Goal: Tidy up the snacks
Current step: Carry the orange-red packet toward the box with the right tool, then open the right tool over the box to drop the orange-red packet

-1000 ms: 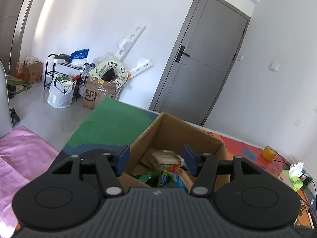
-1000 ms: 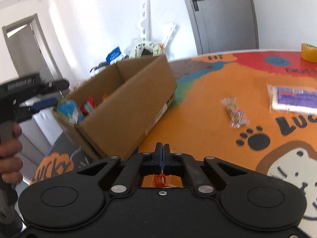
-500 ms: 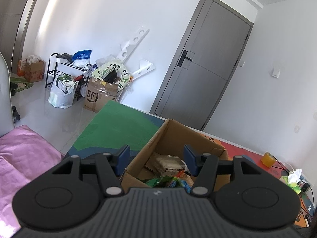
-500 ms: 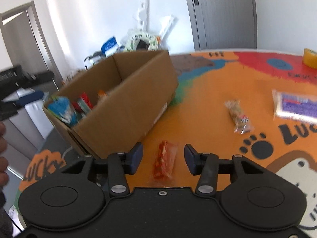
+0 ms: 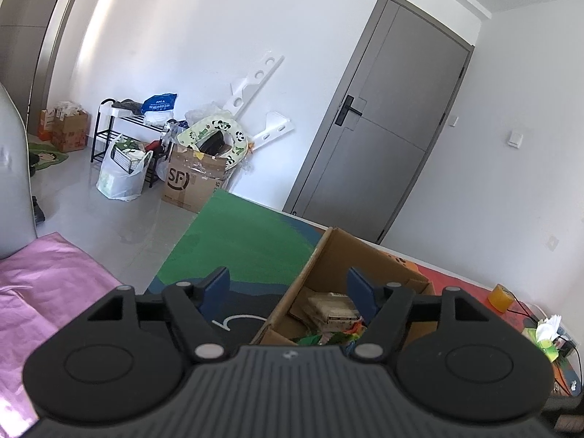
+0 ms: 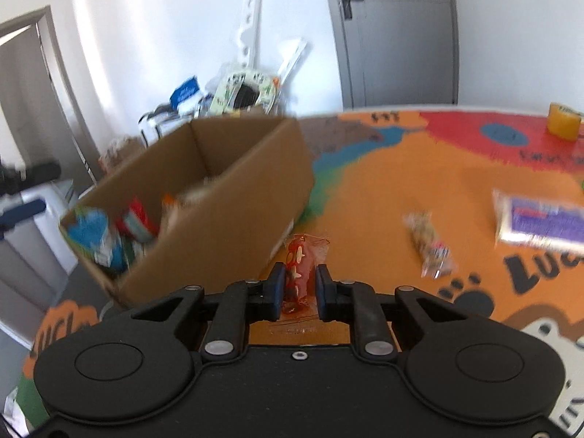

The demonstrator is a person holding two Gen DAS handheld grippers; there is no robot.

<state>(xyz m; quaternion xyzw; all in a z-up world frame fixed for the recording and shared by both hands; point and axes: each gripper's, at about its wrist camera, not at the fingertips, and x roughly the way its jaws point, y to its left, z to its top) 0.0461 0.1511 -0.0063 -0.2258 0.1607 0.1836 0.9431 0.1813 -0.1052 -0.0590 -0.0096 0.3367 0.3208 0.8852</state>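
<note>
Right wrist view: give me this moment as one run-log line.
right gripper: shut on red snack packet | cardboard box: beside it, holds snacks | left gripper: open, empty | loose on table: clear-wrapped snack, purple packet

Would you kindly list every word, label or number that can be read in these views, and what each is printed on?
"SF": brown carton on the floor by the wall.
"LUC", cut off at the frame edge: black lettering on the table mat.
Blue bag on the rack: print too small.
Purple packet: print blurred.
Red snack packet between the right gripper's fingers: nothing legible.
</note>
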